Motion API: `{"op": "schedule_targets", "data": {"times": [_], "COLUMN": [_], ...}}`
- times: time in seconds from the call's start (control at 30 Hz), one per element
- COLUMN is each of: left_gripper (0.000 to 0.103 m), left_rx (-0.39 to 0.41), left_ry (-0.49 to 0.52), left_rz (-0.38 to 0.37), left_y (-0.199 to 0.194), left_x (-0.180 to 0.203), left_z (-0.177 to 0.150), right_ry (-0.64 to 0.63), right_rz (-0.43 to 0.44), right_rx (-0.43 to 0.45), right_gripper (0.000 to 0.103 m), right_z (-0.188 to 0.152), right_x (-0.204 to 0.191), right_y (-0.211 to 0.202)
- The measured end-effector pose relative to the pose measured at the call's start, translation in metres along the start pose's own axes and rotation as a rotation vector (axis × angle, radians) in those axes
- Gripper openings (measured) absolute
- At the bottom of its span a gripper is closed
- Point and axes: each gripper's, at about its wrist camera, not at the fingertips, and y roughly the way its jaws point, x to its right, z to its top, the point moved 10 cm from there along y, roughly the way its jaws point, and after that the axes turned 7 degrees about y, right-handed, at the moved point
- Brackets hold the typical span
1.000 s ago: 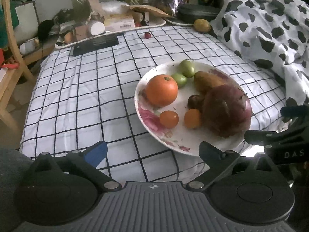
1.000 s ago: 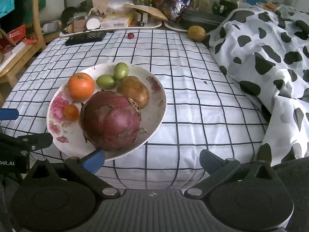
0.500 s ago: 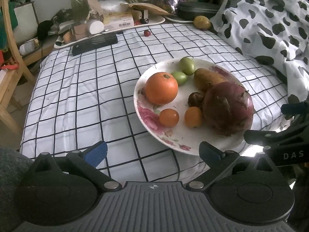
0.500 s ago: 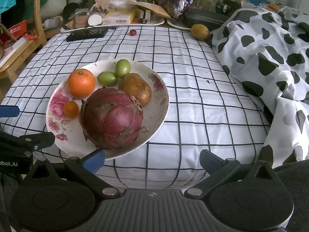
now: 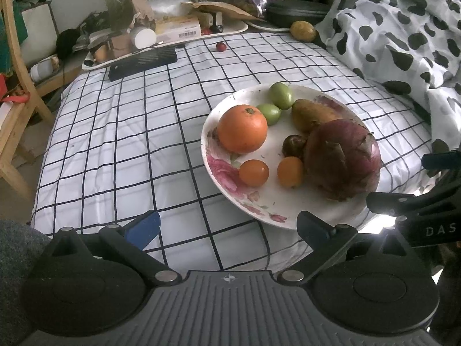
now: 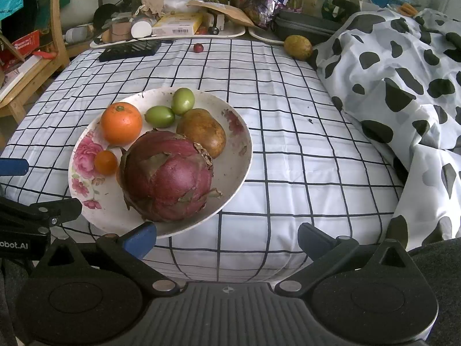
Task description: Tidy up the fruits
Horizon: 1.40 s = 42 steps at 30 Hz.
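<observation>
- Since a second ago both views have eased slightly back and up from the bed; the plate and its fruit lie as they did, only a touch lower in the right wrist view.
- The left gripper is spread wide and holds nothing; the plate lies ahead of it toward 1 o'clock, its near rim just beyond the right fingertip.
- The right gripper is also wide and empty; the plate sits toward 11 o'clock, its near rim just above the blue left fingertip.
- On the plate: a dragon fruit at 4 o'clock, an orange at 10, two green fruits at 12, a brown fruit at 1, two small orange fruits at 7, and a small dark fruit near the middle.
- Off the plate, on the checked sheet, a small red fruit and a yellow-brown fruit lie at the far edge.
</observation>
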Motion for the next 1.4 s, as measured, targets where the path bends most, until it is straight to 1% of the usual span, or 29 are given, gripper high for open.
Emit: {"op": "schedule_targets", "data": {"times": [0.5,0.8,0.93,1.4], "left_gripper": [0.103,0.103,0.103,0.103], "left_rx": [-0.009,-0.006,-0.005,0.02], "left_ry": [0.0,-0.011,-0.013,-0.105], "left_rz": [0.002,0.001,0.002,-0.004], "left_y": [0.001,0.0,-0.001,-0.006], "left_x": [0.0,-0.002,-0.001,-0.011], "left_z": [-0.001,0.0,0.0,0.002], "right_ry": [0.001,0.053,0.056,0.075], "right_rz": [0.002,0.006,0.009,0.018], "right_rx": [0.003,0.027,0.032,0.048], "right_gripper": [0.103,0.103,0.103,0.103], "right_z": [0.001,0.007,0.007,0.01], "right_x": [-0.001,0.006,0.007,0.008], "right_y": [0.0,-0.004,-0.004,-0.007]}}
